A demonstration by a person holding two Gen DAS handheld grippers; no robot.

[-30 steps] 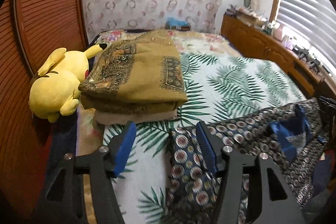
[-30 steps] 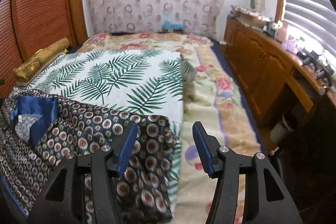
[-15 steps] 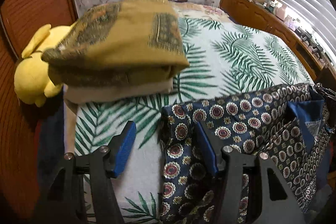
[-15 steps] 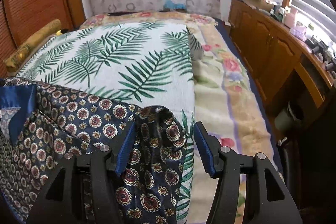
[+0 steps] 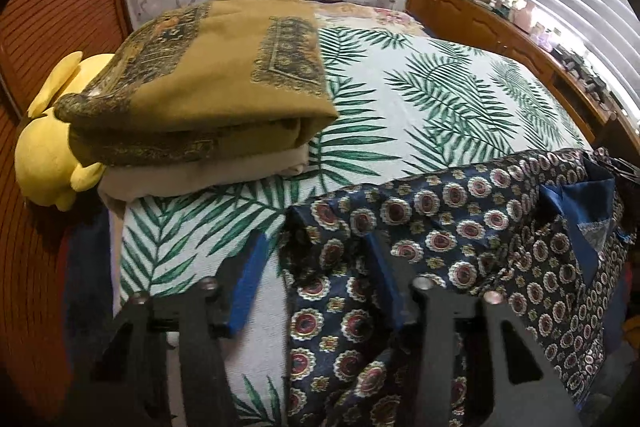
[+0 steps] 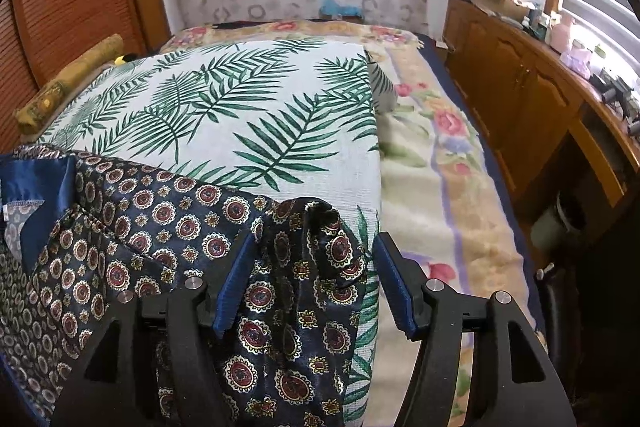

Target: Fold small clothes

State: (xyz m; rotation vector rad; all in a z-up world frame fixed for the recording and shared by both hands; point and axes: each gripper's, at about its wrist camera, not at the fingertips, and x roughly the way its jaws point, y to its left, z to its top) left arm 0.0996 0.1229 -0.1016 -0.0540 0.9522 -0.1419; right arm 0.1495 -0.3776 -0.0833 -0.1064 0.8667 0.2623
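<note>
A navy garment (image 5: 460, 227) printed with red and cream medallions lies spread across the near edge of the bed, its blue lining (image 5: 576, 211) showing at one end. My left gripper (image 5: 316, 279) straddles the garment's left corner; its jaws are closing, and a gap still shows beside the left pad (image 5: 248, 287). In the right wrist view the same garment (image 6: 160, 211) ends in a bunched corner (image 6: 316, 239). That corner stands between the jaws of my right gripper (image 6: 314, 279), which are closing slightly. The right pad (image 6: 396, 287) is clear of the cloth.
A palm-leaf sheet (image 5: 440, 99) covers the bed over a floral blanket (image 6: 432, 187). A folded olive stack (image 5: 208, 99) and a yellow plush toy (image 5: 48, 155) sit at the left. A wooden cabinet (image 6: 520, 87) runs along the right, a slatted wooden door (image 5: 60, 7) along the left.
Both grippers came down onto the garment's near edge, so each now has a corner between its jaws. The left jaws stand narrower than before.
</note>
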